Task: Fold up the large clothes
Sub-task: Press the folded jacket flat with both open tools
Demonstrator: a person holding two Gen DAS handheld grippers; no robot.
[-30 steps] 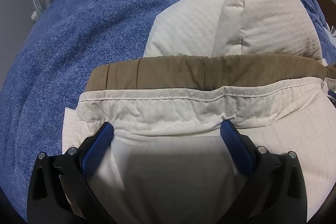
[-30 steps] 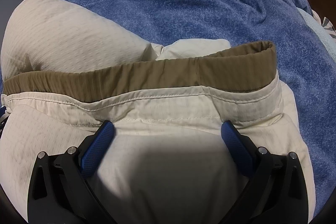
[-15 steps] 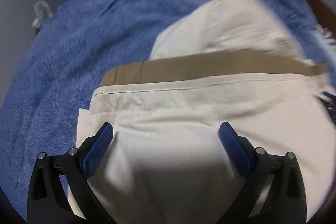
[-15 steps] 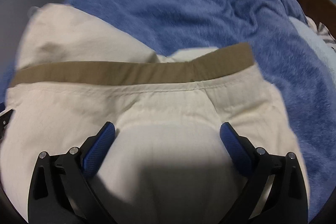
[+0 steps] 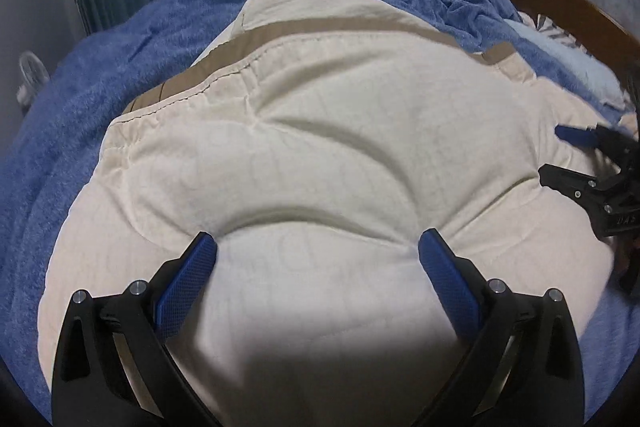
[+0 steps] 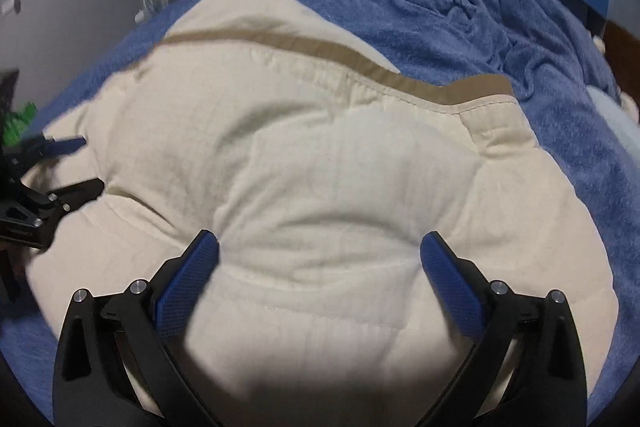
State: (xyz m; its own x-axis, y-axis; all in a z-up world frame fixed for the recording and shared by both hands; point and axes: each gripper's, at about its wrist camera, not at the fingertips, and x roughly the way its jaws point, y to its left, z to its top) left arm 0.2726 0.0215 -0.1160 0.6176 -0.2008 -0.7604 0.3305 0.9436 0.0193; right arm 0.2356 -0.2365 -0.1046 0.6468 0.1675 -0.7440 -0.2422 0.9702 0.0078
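Cream fabric fills both wrist views: the folded garment [image 5: 320, 147] lies on the bed's blue blanket [image 5: 80, 131], roughly mid-bed, its tan waistband [image 5: 192, 83] turned toward the far edge. The left gripper [image 5: 318, 247] has its blue fingers [image 5: 188, 275] spread wide, resting on or just over the cloth (contact is hard to judge), pinching nothing. The right gripper [image 6: 320, 247] is likewise spread over the garment's other half, fingers [image 6: 452, 283] released.
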